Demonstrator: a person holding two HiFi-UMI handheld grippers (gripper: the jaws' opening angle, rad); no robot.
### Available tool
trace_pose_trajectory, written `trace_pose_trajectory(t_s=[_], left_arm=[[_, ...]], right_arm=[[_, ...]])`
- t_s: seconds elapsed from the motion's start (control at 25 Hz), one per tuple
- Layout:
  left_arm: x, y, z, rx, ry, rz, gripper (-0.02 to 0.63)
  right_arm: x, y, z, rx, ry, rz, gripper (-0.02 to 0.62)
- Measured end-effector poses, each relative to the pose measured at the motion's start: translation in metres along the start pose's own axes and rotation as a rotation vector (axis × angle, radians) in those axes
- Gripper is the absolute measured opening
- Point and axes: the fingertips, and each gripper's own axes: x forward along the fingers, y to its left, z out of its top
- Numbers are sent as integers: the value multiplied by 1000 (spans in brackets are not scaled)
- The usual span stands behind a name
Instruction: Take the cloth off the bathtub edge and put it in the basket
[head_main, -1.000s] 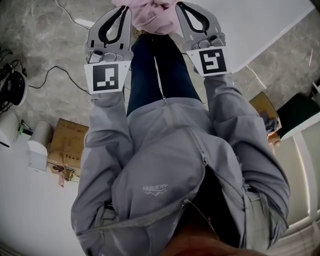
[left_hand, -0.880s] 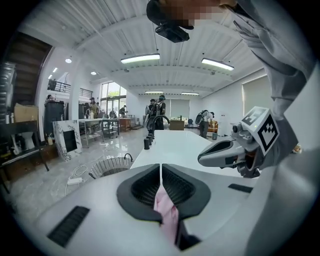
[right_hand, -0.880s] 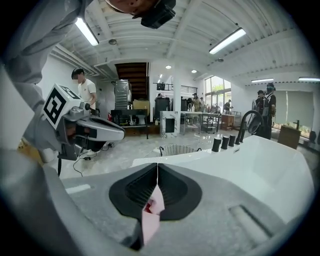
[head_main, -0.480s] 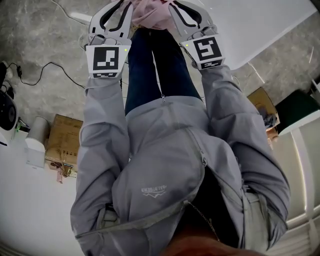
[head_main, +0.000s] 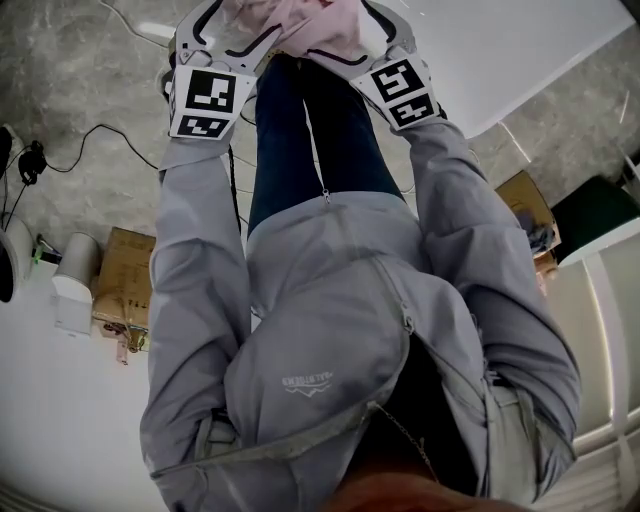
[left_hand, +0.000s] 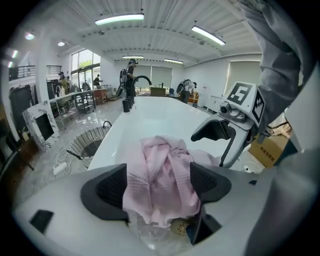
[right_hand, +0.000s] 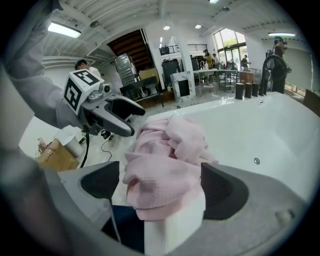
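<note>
Our left hand-held gripper (left_hand: 159, 187) is letting go: its jaws are opening and stand wide on either side of the pink cloth (left_hand: 160, 172), which is bunched between them without being squeezed. Our right hand-held gripper (right_hand: 161, 187) is opening as well, with the same cloth heaped between its pads and a gap showing at one side. The two face each other across the cloth, which rests on the white bathtub edge (right_hand: 172, 225) just under both. Beyond the left hand-held gripper the white bathtub (left_hand: 155, 117) stretches away. On the floor off to its left, well apart from the cloth, stands a wicker basket (left_hand: 90, 145). Off to its right, past the other hand-held gripper, sits a cardboard box (left_hand: 267, 145).
</note>
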Motion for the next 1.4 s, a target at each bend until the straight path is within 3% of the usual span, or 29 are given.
trace_pose_trajectory(t_s=[0.2, 0.44, 0.68, 0.92, 1.2, 1.36, 1.4], left_arm=[[19, -4, -27, 137, 142, -43, 405], [39, -12, -37, 245, 238, -101, 419], [48, -23, -47, 381, 331, -137, 419], [54, -28, -52, 423, 331, -124, 419], [49, -44, -42, 426, 317, -193, 416], [43, -67, -24, 436, 278, -256, 408], [41, -73, -18, 441, 266, -257, 375]], right_arm=[[23, -1, -36, -18, 160, 30, 508], [43, -11, -61, -25, 301, 53, 508], [58, -9, -66, -28, 370, 128, 505], [56, 1, -40, -157, 334, 153, 365], [31, 5, -14, -204, 251, 113, 190], [19, 16, 2, -261, 218, 109, 132], [16, 19, 7, -272, 211, 112, 124]])
